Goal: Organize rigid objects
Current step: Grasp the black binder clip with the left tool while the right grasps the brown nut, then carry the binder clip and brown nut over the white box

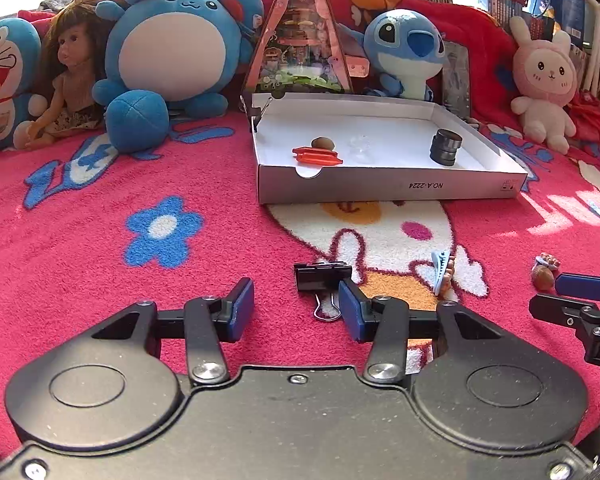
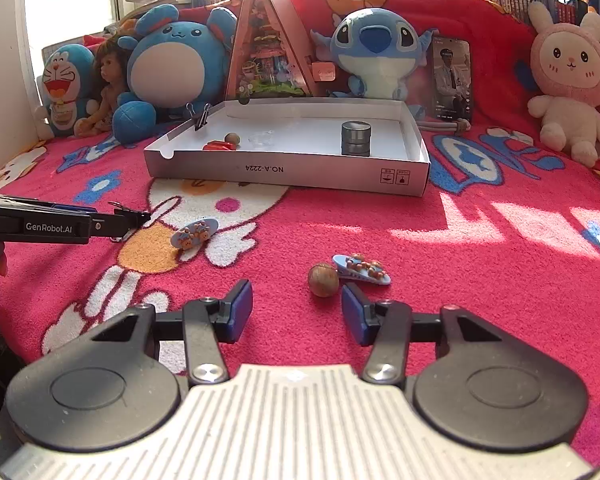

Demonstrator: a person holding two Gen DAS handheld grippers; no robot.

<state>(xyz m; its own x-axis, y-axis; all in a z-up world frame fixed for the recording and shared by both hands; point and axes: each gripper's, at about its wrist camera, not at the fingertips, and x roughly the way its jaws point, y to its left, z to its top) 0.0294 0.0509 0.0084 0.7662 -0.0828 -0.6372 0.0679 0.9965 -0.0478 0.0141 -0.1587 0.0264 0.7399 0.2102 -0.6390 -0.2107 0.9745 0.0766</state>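
Left gripper [image 1: 296, 312] fills my near view, jaws partly open, nothing pressed between the pads. One black binder clip [image 1: 323, 276] lies on the blanket [image 1: 100, 248] at 12 o'clock from the tips; its wire handle reaches beside the right pad, and I cannot tell whether they touch.

Right gripper [image 2: 297, 312], jaws at a middling gap, empty. One nut [image 2: 323, 279] sits just past the tips at 1 o'clock, not between the pads. From my left camera the right tool's blue pad looks just beside that nut; contact I cannot judge.

Count on the blanket:
- hair clips, blue with small bears: two. One [image 2: 362, 269] touching or nearly touching the nut at its 3 o'clock, one [image 2: 194, 234] well away at 10 o'clock.
- nuts: one loose, one more [image 2: 232, 138] in the box.
- binder clips: one loose, a second [image 2: 201, 117] clamped on the box's left rim.

Box [image 2: 300, 170], white, open-topped, at 12 o'clock beyond both tools. Inside: one orange piece [image 2: 219, 145] touching the nut, one clear item [image 2: 261, 138] too faint to identify, one dark metal cylinder [image 2: 356, 138] standing at right.

Behind it: five soft toys and dolls and a triangular model house [image 2: 266, 52].

Left tool enters the right view at 9 o'clock, cut by the frame; its tips overlap the loose binder clip, so I cannot read them there.
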